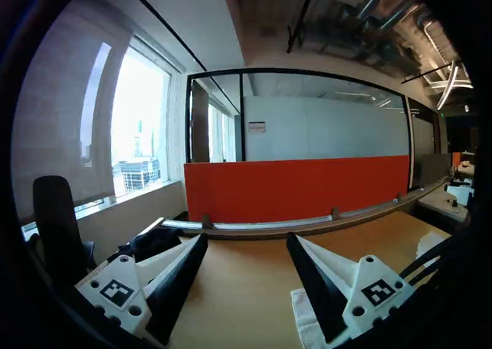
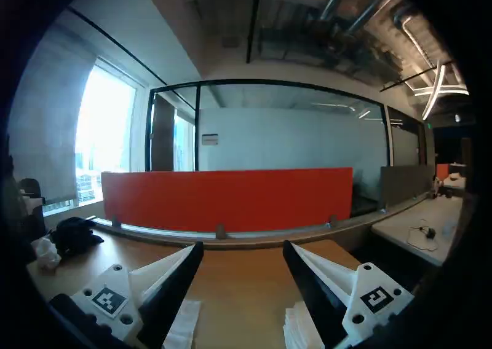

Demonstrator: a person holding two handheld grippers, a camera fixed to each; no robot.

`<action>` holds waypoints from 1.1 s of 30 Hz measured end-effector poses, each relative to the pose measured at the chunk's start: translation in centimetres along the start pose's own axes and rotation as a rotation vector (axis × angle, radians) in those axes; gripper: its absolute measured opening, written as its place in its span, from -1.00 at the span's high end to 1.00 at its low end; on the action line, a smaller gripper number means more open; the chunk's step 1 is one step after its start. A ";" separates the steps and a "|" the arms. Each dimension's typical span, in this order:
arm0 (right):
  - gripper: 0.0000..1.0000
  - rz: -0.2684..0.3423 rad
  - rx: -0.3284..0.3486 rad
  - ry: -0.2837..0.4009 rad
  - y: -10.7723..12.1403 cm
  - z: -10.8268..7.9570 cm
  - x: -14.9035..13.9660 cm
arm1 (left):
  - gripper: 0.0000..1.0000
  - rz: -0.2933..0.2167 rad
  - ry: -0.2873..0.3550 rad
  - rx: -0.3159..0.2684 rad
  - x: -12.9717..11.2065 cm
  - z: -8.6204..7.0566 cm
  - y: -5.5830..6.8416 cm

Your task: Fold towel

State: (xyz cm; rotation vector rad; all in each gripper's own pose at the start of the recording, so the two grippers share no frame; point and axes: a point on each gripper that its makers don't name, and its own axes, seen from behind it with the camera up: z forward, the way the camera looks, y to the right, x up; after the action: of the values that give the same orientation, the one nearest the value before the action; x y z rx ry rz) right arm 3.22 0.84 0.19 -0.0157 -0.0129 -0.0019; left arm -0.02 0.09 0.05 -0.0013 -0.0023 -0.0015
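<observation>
Towel [image 1: 302,315] mostly beyond the lower edge, partly behind the left tongs [image 1: 246,238].

Quick tally from the right gripper view: two white towel bits, a flat piece [image 2: 184,323] at 7 o'clock and a folded stack [image 2: 299,327] at 5. One orange divider [image 2: 227,198]. One black bundle [image 2: 74,233] and one crumpled white wad [image 2: 44,252] at 9. Two desks: a wooden desk [image 2: 246,287] and a pale desk [image 2: 418,223] at 3. Left gripper view: one black chair [image 1: 55,226] at 8. The left gripper [image 1: 246,236] and right gripper [image 2: 242,244] have two fingers [image 2: 307,281] each, one square marker [image 2: 376,300] per finger.
</observation>
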 end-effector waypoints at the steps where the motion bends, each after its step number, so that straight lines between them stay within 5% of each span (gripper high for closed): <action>1: -1.00 0.000 -0.001 -0.004 0.0 0.0 0.2 | -0.89 -0.002 -0.003 -0.002 0.0 0.1 0.1; 14: -1.00 -0.031 0.048 -0.045 -1.4 -0.2 1.6 | -0.89 0.024 -0.063 -0.086 -0.3 0.6 1.9; 26: -1.00 -0.176 0.312 -0.194 -7.0 -0.8 -1.0 | -0.90 0.147 -0.196 -0.314 -3.7 0.0 5.6; 33: -1.00 -0.237 0.444 -0.277 -9.2 -1.7 -2.6 | -0.90 0.173 -0.242 -0.437 -4.9 -0.9 7.9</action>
State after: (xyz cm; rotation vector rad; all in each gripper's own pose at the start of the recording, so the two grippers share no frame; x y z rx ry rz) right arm 0.63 -8.40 -1.43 0.4295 -0.2916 -0.2341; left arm -4.94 7.97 -0.84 -0.4385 -0.2437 0.1708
